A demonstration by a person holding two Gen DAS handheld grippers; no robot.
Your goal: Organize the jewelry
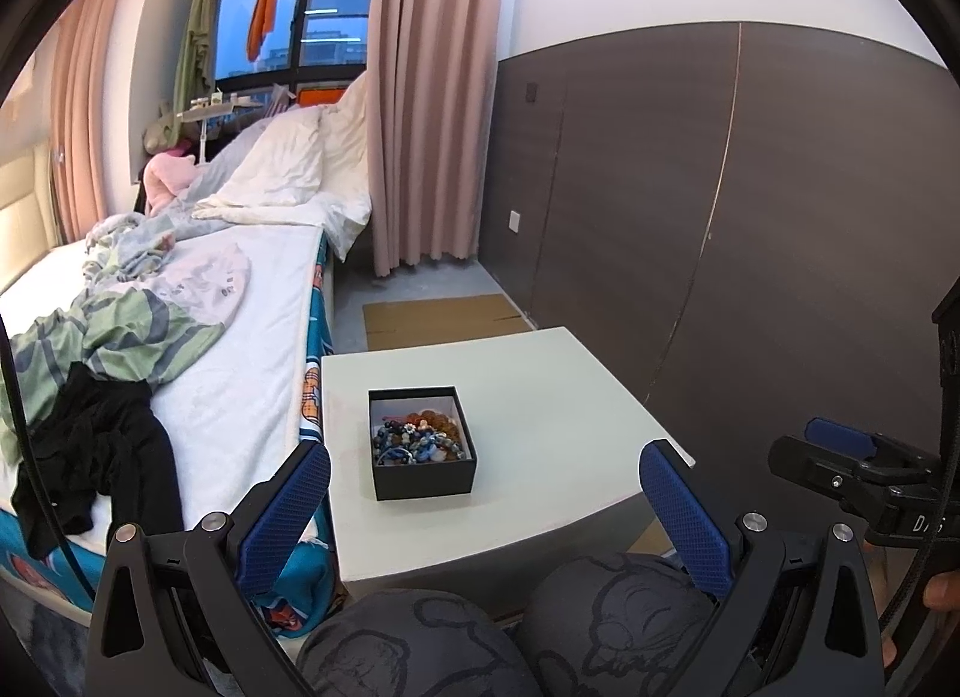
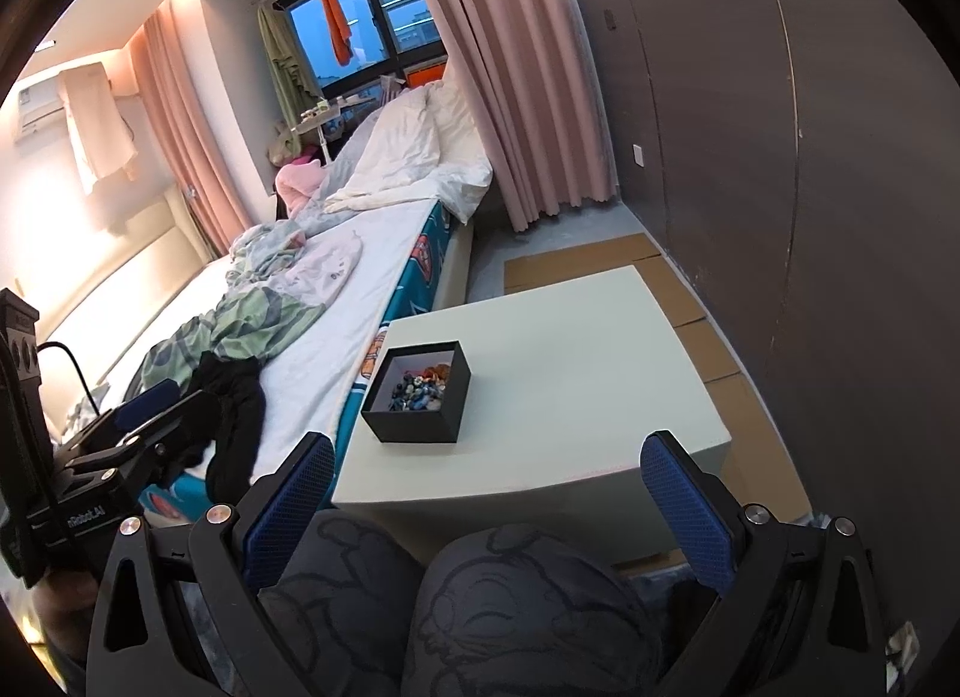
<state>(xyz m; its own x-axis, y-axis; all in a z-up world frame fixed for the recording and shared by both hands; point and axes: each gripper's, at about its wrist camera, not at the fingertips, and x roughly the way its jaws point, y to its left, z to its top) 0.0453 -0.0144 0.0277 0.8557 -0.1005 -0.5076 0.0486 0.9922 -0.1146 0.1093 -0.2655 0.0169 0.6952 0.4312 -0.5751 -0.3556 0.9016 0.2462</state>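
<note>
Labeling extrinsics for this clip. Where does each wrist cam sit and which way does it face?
Left wrist: on the left gripper, held low above the person's knees, facing forward over the white table at the black jewelry box; bed to its left, right gripper at the right edge.
Right wrist: on the right gripper, same low spot, facing the box from further right; knees below, left gripper at the left edge.
Shared: box, table, bed, pink curtain, window; both grippers open, empty.
</note>
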